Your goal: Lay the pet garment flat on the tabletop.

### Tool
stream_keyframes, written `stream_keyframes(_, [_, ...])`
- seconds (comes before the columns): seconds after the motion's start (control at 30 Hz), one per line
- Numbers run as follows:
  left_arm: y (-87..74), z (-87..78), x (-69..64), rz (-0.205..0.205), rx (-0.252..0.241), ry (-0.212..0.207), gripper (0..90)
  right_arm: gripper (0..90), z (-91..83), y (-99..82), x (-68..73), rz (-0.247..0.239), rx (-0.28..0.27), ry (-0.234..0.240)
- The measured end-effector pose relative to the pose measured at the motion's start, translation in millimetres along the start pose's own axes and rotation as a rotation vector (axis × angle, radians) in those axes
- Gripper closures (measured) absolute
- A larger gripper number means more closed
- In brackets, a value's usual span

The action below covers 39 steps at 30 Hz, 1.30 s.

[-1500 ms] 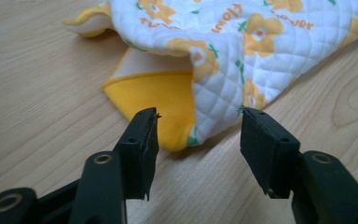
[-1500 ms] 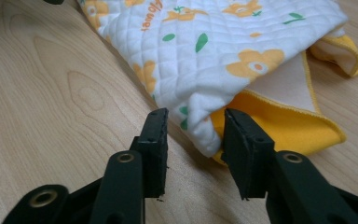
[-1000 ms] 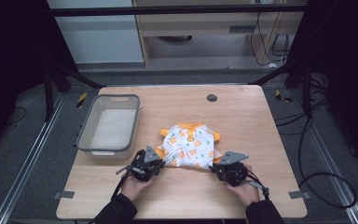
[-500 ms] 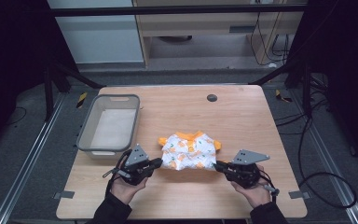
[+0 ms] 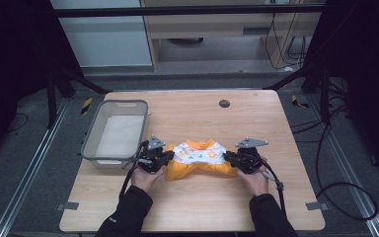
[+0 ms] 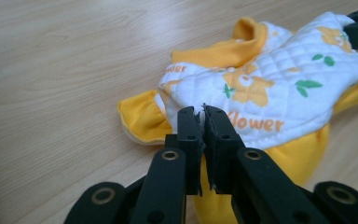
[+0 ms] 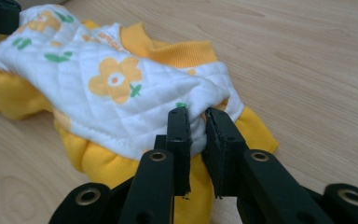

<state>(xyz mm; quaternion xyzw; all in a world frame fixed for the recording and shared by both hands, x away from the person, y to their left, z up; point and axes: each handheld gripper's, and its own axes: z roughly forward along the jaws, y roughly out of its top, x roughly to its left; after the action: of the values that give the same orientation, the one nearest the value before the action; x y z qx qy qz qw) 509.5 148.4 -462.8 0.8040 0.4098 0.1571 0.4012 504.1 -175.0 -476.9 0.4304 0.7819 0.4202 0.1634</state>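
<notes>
Seen from above, a light wooden table (image 5: 197, 207) with rounded corners stands on grey carpet, with dark metal frame bars around it, black cables on the floor to its right and pale cabinets beyond its far edge. A small quilted white-and-yellow garment with orange flower prints (image 5: 197, 157) lies stretched sideways on the table's near half. A grey plastic rectangular bin (image 5: 116, 132) sits just left of the garment, and a small dark round hole (image 5: 224, 103) marks the tabletop beyond it. The left gripper (image 5: 167, 157) grips the garment's left end, the right gripper (image 5: 228, 157) its right end; each is held by a hand in a dark sleeve. In the left gripper view, the black jaws pinch the white quilted edge (image 6: 204, 108) near the word "Flower". In the right gripper view, the jaws clamp a fold of white quilting above the yellow hem (image 7: 256, 133), bare wood grain all around.
</notes>
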Motion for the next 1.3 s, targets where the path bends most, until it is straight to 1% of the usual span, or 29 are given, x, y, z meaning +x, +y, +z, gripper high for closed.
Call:
stream_keyframes(0.03, [-1.5,2.6,1.0,-0.005,0.003,-0.004,84.0,78.8,4.8,-2.3,1.0,-0.008,0.003,-0.010])
stream_keyframes(0.07, [-2.6,3.2,1.0,-0.006,0.002,-0.002,82.7,77.4,6.0,-3.3,2.8,-0.023,0.003,-0.021])
stream_keyframes(0.1, [-3.6,2.3,1.1,-0.001,0.002,0.008,79.4,75.6,5.4,-3.3,4.2,-0.037,-0.001,-0.032])
stream_keyframes(0.17, [-3.5,-3.8,2.4,-0.001,-0.003,0.023,63.5,69.9,-0.7,-1.7,7.1,-0.076,-0.019,-0.048])
stream_keyframes(0.2, [-3.5,-3.8,2.4,-0.001,-0.003,0.023,55.9,69.9,-0.7,-1.7,7.1,-0.076,-0.019,-0.048])
stream_keyframes(0.23, [-3.1,-9.9,3.7,-0.001,-0.018,0.035,49.5,62.7,-12.9,0.7,8.4,-0.091,-0.047,-0.060])
stream_keyframes(0.27, [-3.0,-14.3,4.6,-0.001,-0.025,0.035,49.5,62.7,-12.9,0.7,8.4,-0.091,-0.047,-0.060])
stream_keyframes(0.3, [-3.8,-25.0,5.9,0.006,-0.040,0.027,43.9,58.5,-23.1,0.3,9.0,-0.097,-0.068,-0.057])
stream_keyframes(0.37, [-8.3,-36.5,5.2,0.017,-0.058,0.022,38.5,54.6,-32.9,-2.5,9.7,-0.106,-0.089,-0.056])
stream_keyframes(0.4, [-12.8,-42.7,4.2,0.023,-0.060,0.018,36.9,53.0,-38.3,-5.0,10.0,-0.110,-0.095,-0.054])
stream_keyframes(0.43, [-12.8,-42.7,4.2,0.023,-0.060,0.018,34.3,53.0,-38.3,-5.0,10.0,-0.110,-0.095,-0.054])
stream_keyframes(0.47, [-21.7,-49.7,1.2,0.036,-0.046,0.026,33.7,49.8,-48.6,-12.8,9.3,-0.120,-0.096,-0.051])
stream_keyframes(0.53, [-30.9,-52.8,-1.1,0.042,-0.039,0.020,32.3,47.1,-54.7,-20.5,8.9,-0.119,-0.089,-0.046])
stream_keyframes(0.63, [-44.6,-51.0,-6.5,0.037,-0.004,0.005,31.6,45.3,-59.3,-34.3,7.4,-0.101,-0.074,-0.027])
stream_keyframes(0.67, [-47.6,-49.3,-8.5,0.045,0.006,-0.001,31.7,45.3,-58.9,-39.3,7.4,-0.100,-0.060,-0.023])
stream_keyframes(0.7, [-47.6,-49.3,-8.5,0.045,0.006,-0.001,31.7,45.3,-57.8,-42.6,7.9,-0.098,-0.046,-0.019])
stream_keyframes(0.73, [-51.9,-44.7,-12.5,0.061,0.029,-0.006,31.9,45.3,-56.0,-45.2,8.7,-0.097,-0.035,-0.015])
stream_keyframes(0.8, [-54.0,-40.4,-14.8,0.065,0.043,-0.010,32.9,45.4,-51.6,-47.8,10.5,-0.102,-0.019,-0.012])
stream_keyframes(0.9, [-55.3,-34.0,-19.1,0.078,0.059,-0.011,34.0,46.1,-42.9,-48.8,14.0,-0.126,0.001,-0.013])
stream_keyframes(1.03, [-54.9,-28.2,-22.7,0.087,0.077,-0.015,36.2,48.7,-33.3,-48.4,15.6,-0.128,0.021,-0.011])
stream_keyframes(1.1, [-54.6,-24.5,-23.7,0.093,0.081,-0.011,39.5,50.4,-27.7,-48.0,15.9,-0.127,0.039,-0.013])
stream_keyframes(1.17, [-54.2,-21.9,-23.8,0.088,0.085,-0.014,46.4,54.0,-24.5,-47.6,16.5,-0.145,0.050,-0.026])
stream_keyframes(1.2, [-53.8,-20.4,-23.6,0.082,0.092,-0.017,49.6,57.2,-24.1,-47.0,17.2,-0.144,0.052,-0.024])
stream_keyframes(1.23, [-53.5,-18.3,-23.1,0.074,0.103,-0.030,54.5,60.8,-24.2,-46.3,17.5,-0.147,0.052,-0.022])
stream_keyframes(1.3, [-53.5,-15.6,-21.6,0.057,0.110,-0.047,64.5,68.8,-25.7,-45.1,18.0,-0.148,0.052,-0.019])
